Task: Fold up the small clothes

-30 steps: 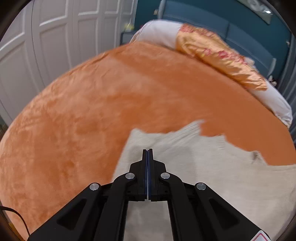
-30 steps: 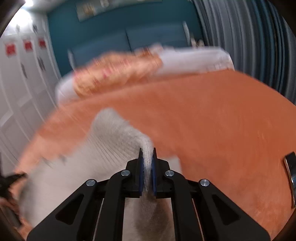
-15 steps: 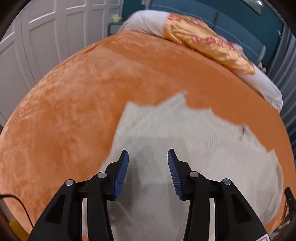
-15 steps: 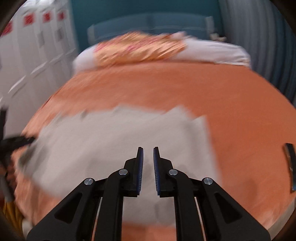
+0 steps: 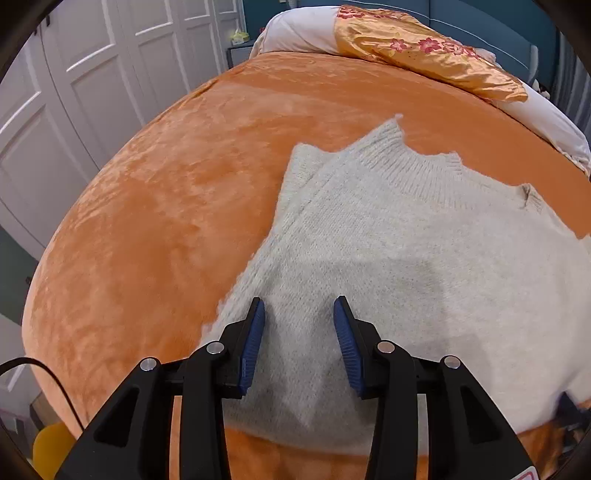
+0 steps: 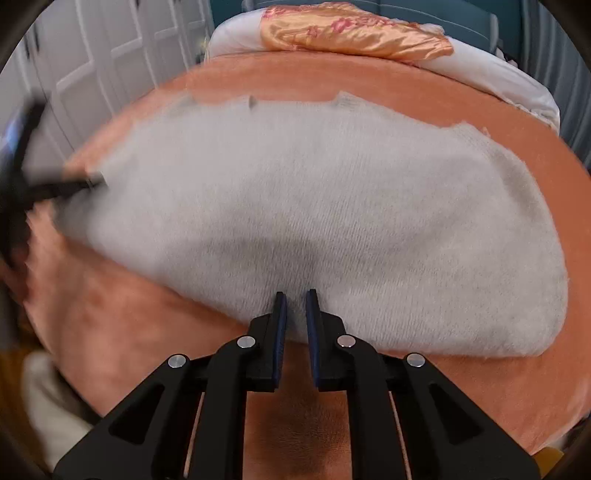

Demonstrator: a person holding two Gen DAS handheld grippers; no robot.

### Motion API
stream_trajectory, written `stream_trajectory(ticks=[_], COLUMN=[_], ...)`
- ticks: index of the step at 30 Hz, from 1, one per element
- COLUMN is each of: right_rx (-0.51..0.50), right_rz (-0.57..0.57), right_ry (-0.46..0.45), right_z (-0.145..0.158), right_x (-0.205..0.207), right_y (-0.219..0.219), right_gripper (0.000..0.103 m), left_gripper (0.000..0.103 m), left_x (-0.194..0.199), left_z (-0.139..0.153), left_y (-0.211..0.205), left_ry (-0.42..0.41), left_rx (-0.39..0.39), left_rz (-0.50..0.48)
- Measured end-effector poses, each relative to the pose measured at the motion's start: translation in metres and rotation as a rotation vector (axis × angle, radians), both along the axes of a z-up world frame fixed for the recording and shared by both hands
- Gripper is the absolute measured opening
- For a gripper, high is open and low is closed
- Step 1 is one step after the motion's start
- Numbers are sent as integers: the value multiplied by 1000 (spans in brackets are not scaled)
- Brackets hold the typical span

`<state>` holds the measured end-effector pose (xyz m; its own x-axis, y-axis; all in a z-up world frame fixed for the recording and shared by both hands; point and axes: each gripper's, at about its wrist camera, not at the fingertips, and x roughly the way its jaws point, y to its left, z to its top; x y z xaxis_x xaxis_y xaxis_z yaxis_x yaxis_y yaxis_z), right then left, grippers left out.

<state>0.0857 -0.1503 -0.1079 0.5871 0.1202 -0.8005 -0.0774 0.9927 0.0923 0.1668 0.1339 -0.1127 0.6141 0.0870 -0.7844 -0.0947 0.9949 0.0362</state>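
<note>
Two grippers are in view, both with jaws apart and holding nothing. Left gripper (image 5: pixel 298 332): jaws set wide, blue pads (image 5: pixel 252 343) facing each other, positioned over the near left part of the sweater (image 5: pixel 406 266). Whether the tips touch the knit cannot be determined. Right gripper (image 6: pixel 295 325): jaws parted by a narrow gap only, tips at the near edge of the sweater (image 6: pixel 314 206); contact with the fabric cannot be determined.

The sweater, a pale cream knit, lies spread flat on the orange blanket (image 5: pixel 166 206) covering the bed. In the left view its near hem sits close to the near bed edge. A folded layer runs diagonally along its left side, and ribbed edges (image 5: pixel 417 162) form the far border. In the right view the garment spans most of the bed width, with its right end rounded and its left end blurred. The left gripper (image 6: pixel 40 184) appears there as a dark blurred shape at the sweater's left end.

Beyond the sweater, bare blanket extends to the far end of the bed. A white pillow (image 5: pixel 295 33) lies there, with an orange floral cloth (image 5: pixel 424 55) draped over it. White panelled doors (image 5: pixel 92 74) stand on the left. A teal wall (image 5: pixel 509 33) closes the far side.
</note>
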Motion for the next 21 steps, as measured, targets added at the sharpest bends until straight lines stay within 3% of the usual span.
stream_trajectory(ticks=[7, 9, 12, 13, 15, 18, 21], right_rx=[68, 74, 39, 22, -25, 23, 17], right_rz=[26, 52, 103, 106, 118, 115, 140], right_ry=[-149, -130, 17, 16, -16, -86, -95], right_z=[64, 56, 8, 4, 15, 47, 45], right_x=[3, 14, 34, 31, 25, 21, 30], right_y=[23, 34, 56, 59, 67, 73, 86], right_gripper=[11, 11, 11, 11, 11, 11, 11], left_gripper=[40, 40, 40, 41, 41, 41, 41], left_x=[-26, -29, -31, -31, -34, -37, -41], left_z=[15, 9, -1, -3, 1, 9, 19], left_y=[2, 3, 5, 7, 13, 22, 33], left_ry=[-15, 0, 16, 20, 15, 0, -25], left_rx=[-40, -39, -26, -27, -46, -84, -134], left_rz=[16, 24, 26, 24, 18, 30, 67])
